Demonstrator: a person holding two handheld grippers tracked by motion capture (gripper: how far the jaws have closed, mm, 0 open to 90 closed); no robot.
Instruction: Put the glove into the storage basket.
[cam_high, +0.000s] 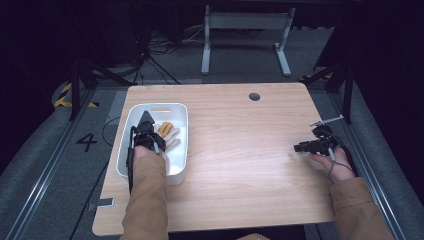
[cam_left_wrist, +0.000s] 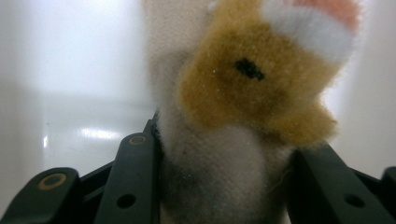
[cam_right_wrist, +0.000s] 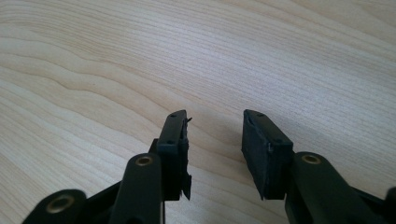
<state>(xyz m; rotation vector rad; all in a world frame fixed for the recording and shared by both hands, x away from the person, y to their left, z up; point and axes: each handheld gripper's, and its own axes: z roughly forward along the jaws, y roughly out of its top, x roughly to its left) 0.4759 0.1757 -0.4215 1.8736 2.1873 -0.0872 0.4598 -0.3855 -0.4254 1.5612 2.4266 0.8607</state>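
Jaws of the left gripper (cam_high: 146, 121) flank a fuzzy white-and-tan plush toy (cam_left_wrist: 243, 112) inside the white plastic bin (cam_high: 178, 172) at the tabletop's (cam_high: 240, 150) left; it lies straight ahead of them, pads touching its sides. Whether they squeeze is unclear. Right gripper (cam_right_wrist: 215, 149) rests far right, jaws apart and empty.

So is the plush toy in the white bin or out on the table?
In: the plush toy lies inside the white bin.

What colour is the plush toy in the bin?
Orange-brown and white, with a black eye: the plush toy shows best in the left gripper view.
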